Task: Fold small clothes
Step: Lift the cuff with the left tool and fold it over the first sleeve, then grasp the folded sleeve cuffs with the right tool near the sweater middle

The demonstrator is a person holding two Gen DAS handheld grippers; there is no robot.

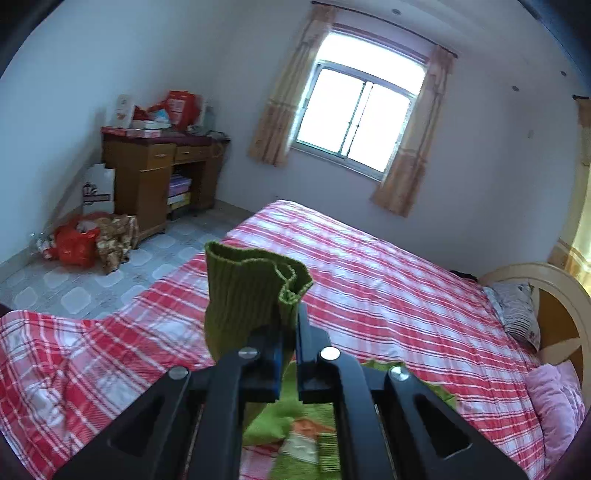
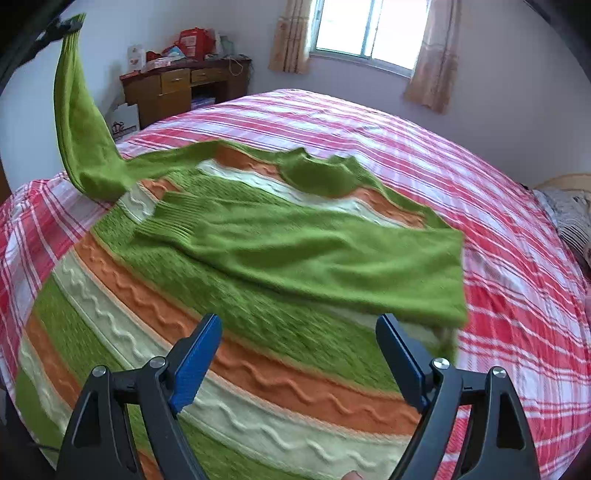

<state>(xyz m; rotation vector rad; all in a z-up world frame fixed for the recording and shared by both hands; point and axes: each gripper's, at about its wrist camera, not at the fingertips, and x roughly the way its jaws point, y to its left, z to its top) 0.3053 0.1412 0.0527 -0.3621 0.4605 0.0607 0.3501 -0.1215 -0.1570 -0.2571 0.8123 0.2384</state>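
My right claw (image 2: 299,354): black frame, blue pads, jaws standing wide apart, nothing between them. It hangs just above the lower body of the child's knitted sweater (image 2: 229,332), green with orange and cream wavy bands, which lies spread flat on the red-and-white plaid bedsheet (image 2: 517,258). The hem end is nearest me and the collar (image 2: 321,177) points away toward the window (image 2: 354,33).

One plain green sleeve (image 2: 325,254) already lies folded across the chest, cuff toward the left of the right wrist view, its outer fold edge just ahead of my right pad.

My left claw (image 1: 290,332): jaws together, clamped on the ribbed green cuff (image 1: 255,284) of the other sleeve. In the right wrist view that sleeve (image 2: 81,122) rises from the sweater's shoulder, up and to the far left, lifted clear of the bed, long axis nearly upright.

Judgement: step in hand is the second sleeve fold. The relation that matters: the sweater body lies below and to the right of the held cuff, so the left claw must carry it across the body's long axis toward the first sleeve. The left claw owns this move; the right is nearer the hem and is placed to pin or take it.

Far field: wooden desk (image 2: 184,88) with red boxes against the wall, curtained window beyond.
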